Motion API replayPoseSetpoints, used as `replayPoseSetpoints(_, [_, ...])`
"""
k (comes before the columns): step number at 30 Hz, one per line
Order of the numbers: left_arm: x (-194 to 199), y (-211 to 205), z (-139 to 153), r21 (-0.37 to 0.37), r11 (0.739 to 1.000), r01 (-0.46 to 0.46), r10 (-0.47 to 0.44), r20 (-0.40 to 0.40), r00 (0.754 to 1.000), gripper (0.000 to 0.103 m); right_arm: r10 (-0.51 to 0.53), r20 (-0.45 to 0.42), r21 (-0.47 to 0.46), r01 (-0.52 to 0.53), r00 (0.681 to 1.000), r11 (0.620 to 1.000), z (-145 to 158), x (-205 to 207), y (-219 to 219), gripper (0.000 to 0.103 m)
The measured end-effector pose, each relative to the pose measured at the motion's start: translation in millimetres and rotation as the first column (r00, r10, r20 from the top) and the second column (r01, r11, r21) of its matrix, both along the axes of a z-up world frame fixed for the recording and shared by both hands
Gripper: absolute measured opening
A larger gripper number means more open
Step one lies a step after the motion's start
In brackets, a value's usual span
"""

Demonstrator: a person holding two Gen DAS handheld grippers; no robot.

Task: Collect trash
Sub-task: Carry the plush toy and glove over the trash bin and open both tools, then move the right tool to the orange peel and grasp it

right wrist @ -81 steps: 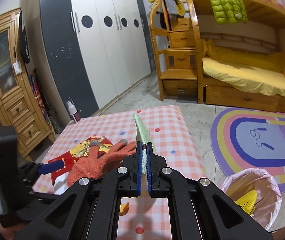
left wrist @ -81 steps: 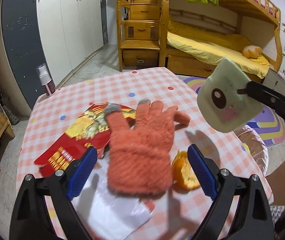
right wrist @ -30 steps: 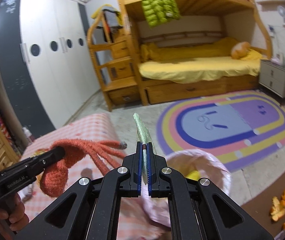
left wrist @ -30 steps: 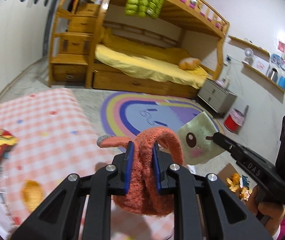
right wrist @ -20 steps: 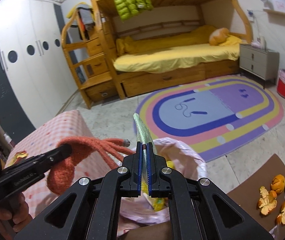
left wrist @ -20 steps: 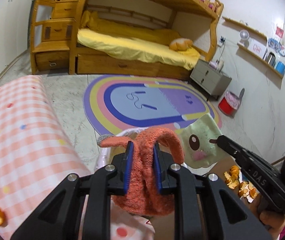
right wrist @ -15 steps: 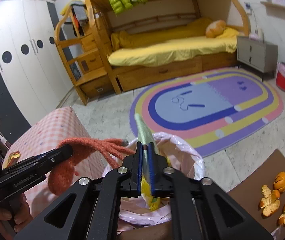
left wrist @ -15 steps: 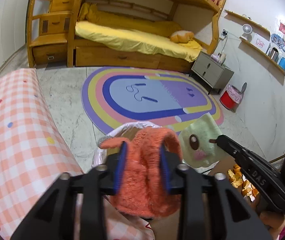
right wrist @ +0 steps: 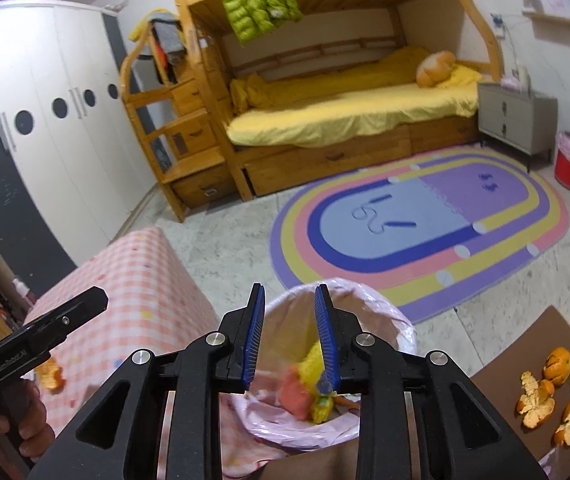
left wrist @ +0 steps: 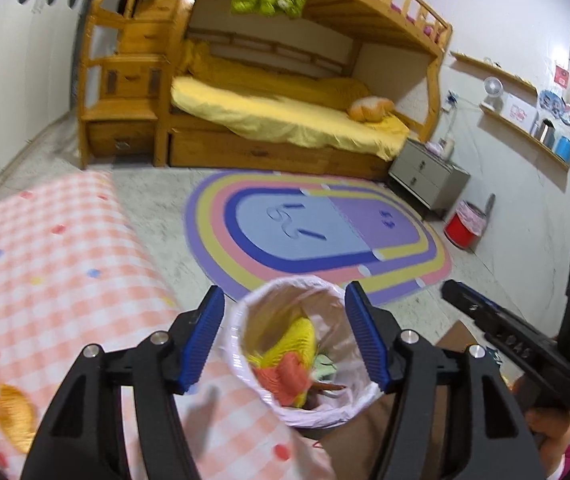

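Left hand-held gripper (left wrist: 285, 336): fingers wide apart, empty, above the bin
Right hand-held gripper (right wrist: 289, 334): fingers apart, empty
Trash bin (left wrist: 245, 312): 6 o'clock, beside table (left wrist: 65, 248)
Orange glove (left wrist: 285, 374): inside bin

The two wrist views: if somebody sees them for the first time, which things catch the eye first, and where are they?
First comes the pink-lined trash bin at the table's edge, holding orange and yellow items, framed by the open left gripper and open right gripper. Behind it lie the rainbow oval rug on the floor and the yellow bunk bed by the wall.
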State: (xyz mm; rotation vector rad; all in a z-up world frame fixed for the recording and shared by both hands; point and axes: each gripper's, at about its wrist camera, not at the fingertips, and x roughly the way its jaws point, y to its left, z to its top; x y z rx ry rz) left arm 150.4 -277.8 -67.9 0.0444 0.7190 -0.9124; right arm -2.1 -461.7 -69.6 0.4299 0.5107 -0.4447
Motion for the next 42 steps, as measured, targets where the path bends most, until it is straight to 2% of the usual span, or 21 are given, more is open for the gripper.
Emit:
replayPoseSetpoints(6, [-3.6,56.5,22.8,0.0,0.994,-0.111,0.111,0.063,0.992,0.062,0.114,0.023,-0.034,-0.113,0.993,0.993,30.2,9.8,45.8,0.033])
replayPoseSetpoints(8, [-3.7,74.8,29.7,-0.006,0.99,-0.138,0.138,0.078,0.987,0.066,0.173,0.027,-0.047,-0.171,0.985,0.984,38.9,18.4,67.6,0.034])
replayPoseSetpoints(11, [-3.7,104.7,39.6,0.003,0.981,-0.193,0.191,0.122,0.974,0.067,0.269,0.017,-0.08,-0.267,0.963,0.96,48.3,36.1,106.2,0.035])
replayPoseSetpoints(15, [1.3,145.8,46.0,0.019,0.96,-0.279,0.273,0.165,0.948,0.068,0.394,-0.01,-0.108,-0.393,0.919,0.913,53.2,63.3,155.3,0.036])
replayPoseSetpoints(20, [17.3,206.0,42.8,0.044,0.919,-0.393,0.381,0.171,0.909,0.068,0.493,-0.045,-0.115,-0.495,0.869,0.861,52.9,96.1,197.1,0.038])
replayPoseSetpoints(22, [24.0,227.4,40.3,0.057,0.895,-0.443,0.429,0.17,0.887,0.069,0.509,-0.059,-0.111,-0.513,0.858,0.851,50.6,107.9,205.5,0.05])
replayPoseSetpoints(24, [31.6,250.2,36.1,0.075,0.858,-0.508,0.489,0.178,0.854,0.077,0.528,-0.074,-0.1,-0.533,0.846,0.84,45.4,122.9,214.7,0.059])
replayPoseSetpoints(27, [40.2,276.4,26.8,0.113,0.814,-0.57,0.548,0.179,0.817,0.079,0.549,-0.128,-0.089,-0.561,0.826,0.823,31.6,146.8,230.0,0.06])
replayPoseSetpoints(29, [45.6,288.8,20.5,0.13,0.798,-0.589,0.57,0.153,0.807,0.079,0.576,-0.15,-0.064,-0.589,0.804,0.806,19.6,154.0,239.4,0.06])
replayPoseSetpoints(35, [50.7,305.7,6.8,0.157,0.789,-0.593,0.587,0.088,0.805,0.079,0.644,-0.278,0.015,-0.667,0.713,0.745,-23.0,167.9,260.1,0.06])
replayPoseSetpoints(38, [51.1,301.0,4.9,0.163,0.795,-0.584,0.581,0.075,0.811,0.079,0.647,-0.318,0.021,-0.677,0.693,0.735,-34.0,170.0,261.4,0.06])
replayPoseSetpoints(42, [50.8,298.2,3.7,0.17,0.795,-0.582,0.578,0.079,0.812,0.08,0.646,-0.335,0.018,-0.681,0.686,0.732,-42.1,176.1,260.5,0.059])
